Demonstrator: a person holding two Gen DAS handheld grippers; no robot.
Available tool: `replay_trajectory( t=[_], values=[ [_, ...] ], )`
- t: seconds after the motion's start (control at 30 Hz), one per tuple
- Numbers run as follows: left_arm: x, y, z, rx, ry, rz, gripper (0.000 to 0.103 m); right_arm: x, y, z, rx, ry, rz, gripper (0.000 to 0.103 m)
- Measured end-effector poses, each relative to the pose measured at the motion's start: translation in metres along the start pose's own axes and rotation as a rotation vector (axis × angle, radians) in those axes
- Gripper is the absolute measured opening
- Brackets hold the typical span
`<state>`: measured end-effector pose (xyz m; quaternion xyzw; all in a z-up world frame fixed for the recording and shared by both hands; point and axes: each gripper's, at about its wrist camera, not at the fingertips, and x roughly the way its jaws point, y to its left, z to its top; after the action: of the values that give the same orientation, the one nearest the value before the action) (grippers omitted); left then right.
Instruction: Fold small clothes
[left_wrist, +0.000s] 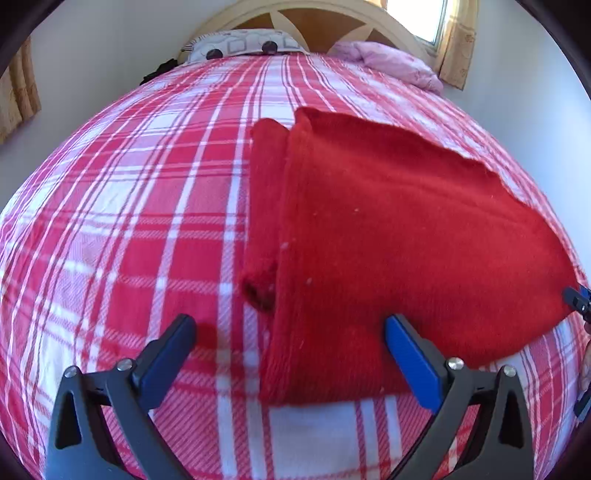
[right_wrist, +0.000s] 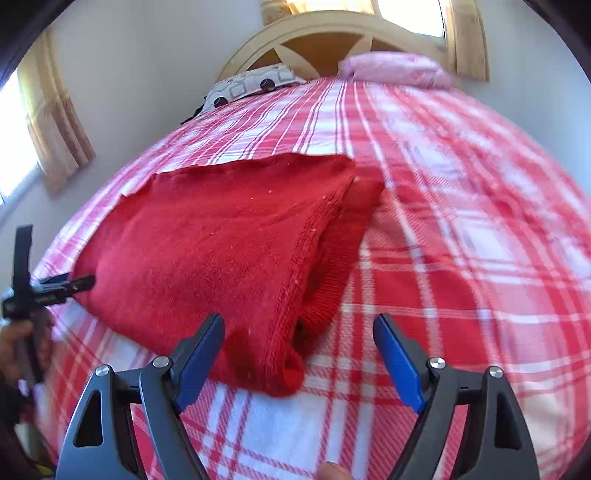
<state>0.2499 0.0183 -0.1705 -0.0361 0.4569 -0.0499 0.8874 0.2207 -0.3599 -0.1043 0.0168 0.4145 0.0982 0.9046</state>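
A red knitted garment (left_wrist: 388, 229) lies folded on the plaid bed sheet (left_wrist: 129, 221), with a sleeve cuff (left_wrist: 258, 291) sticking out along its left side. My left gripper (left_wrist: 290, 328) is open and hovers over the garment's near left corner, which lies between the jaws. In the right wrist view the same garment (right_wrist: 207, 251) shows a ribbed cuff (right_wrist: 321, 295) at its right edge. My right gripper (right_wrist: 299, 325) is open around the near right corner, pads apart from the cloth. The left gripper (right_wrist: 62, 288), held by a hand (right_wrist: 18, 339), shows at the garment's left edge.
At the head of the bed lie a grey patterned pillow (left_wrist: 243, 44) and a pink pillow (left_wrist: 391, 59) against a cream headboard (right_wrist: 332, 26). Curtained windows (right_wrist: 55, 122) flank the bed. Plaid sheet (right_wrist: 461, 258) spreads on all sides. A fingertip (right_wrist: 332, 470) shows at the bottom edge.
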Motion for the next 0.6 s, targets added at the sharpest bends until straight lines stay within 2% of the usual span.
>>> replay_trajectory(
  t=[0.1,0.13,0.23,0.3,0.5,0.6],
  values=[
    [-0.009,0.010,-0.008,-0.019,-0.022,0.023,0.103,-0.017,0.013,0.000,-0.051,-0.037,-0.002,0.083],
    [-0.011,0.013,-0.008,-0.020,-0.023,0.047,0.103,-0.023,0.020,0.001,-0.079,-0.047,-0.005,0.083],
    [-0.012,0.022,-0.008,-0.042,-0.021,0.055,0.103,-0.030,0.045,0.000,-0.182,-0.061,-0.024,0.083],
    [-0.009,0.026,-0.008,-0.054,-0.005,0.071,0.103,-0.027,0.062,-0.001,-0.235,-0.050,-0.028,0.083],
    [-0.010,0.034,-0.015,-0.041,-0.006,0.057,0.103,-0.012,0.128,-0.006,-0.434,-0.058,0.016,0.083],
    [-0.011,0.036,-0.018,-0.040,-0.020,0.041,0.103,0.009,0.154,-0.005,-0.500,-0.039,-0.001,0.083]
  ],
)
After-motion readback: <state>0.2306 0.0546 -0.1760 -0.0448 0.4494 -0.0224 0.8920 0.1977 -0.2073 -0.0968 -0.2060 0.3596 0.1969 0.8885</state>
